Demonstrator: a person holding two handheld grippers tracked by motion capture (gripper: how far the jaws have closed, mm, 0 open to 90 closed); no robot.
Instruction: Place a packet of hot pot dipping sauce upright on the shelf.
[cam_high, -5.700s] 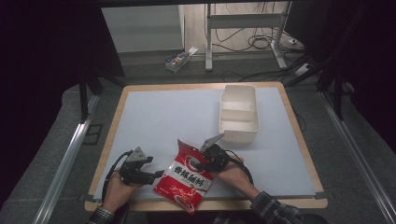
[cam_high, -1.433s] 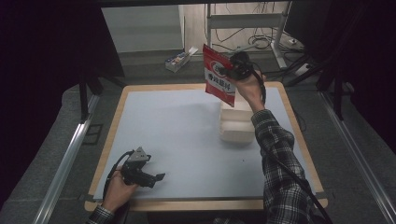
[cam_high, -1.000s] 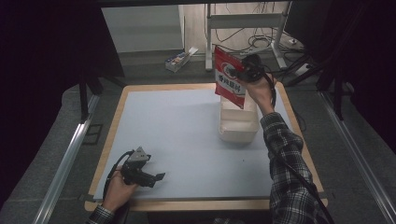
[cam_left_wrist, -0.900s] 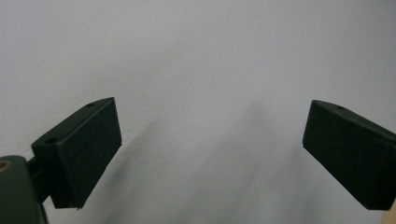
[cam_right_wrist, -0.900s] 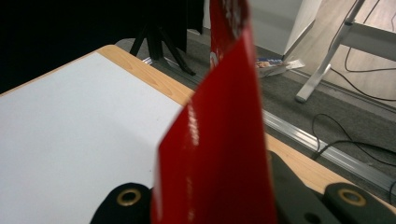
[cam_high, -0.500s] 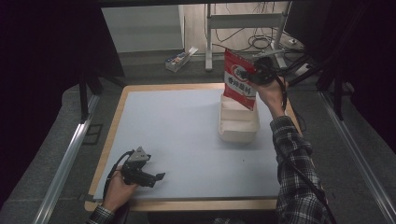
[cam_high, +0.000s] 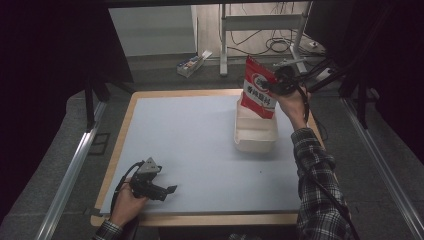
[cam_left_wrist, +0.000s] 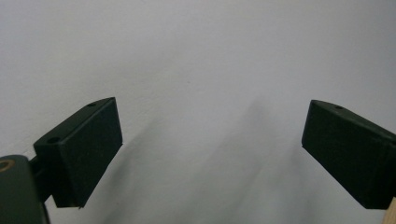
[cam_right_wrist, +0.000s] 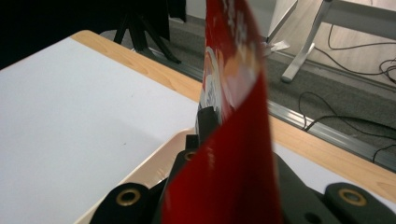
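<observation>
Two grippers: both showing in the high view.
Right gripper (cam_high: 274, 86): clamping a red snack bag (cam_high: 259, 93), holding it upright above the far end of a white divided tray (cam_high: 255, 135).
Left gripper (cam_high: 169, 189): resting on the counter (cam_high: 200, 145) near its front edge, jaws standing wide apart with nothing between.

The left gripper (cam_high: 159, 189) is black, with a grey three-cornered plate on top and a black cable that loops away from it — its two jaws are flat black blocks, and one has little round holes in it. The right gripper (cam_high: 278, 86) is black too, with a round part on top, a thin black cable, and shiny gold screw rings near its jaws. Both sleeves are checked in dark and light squares — like a warm shirt.
</observation>
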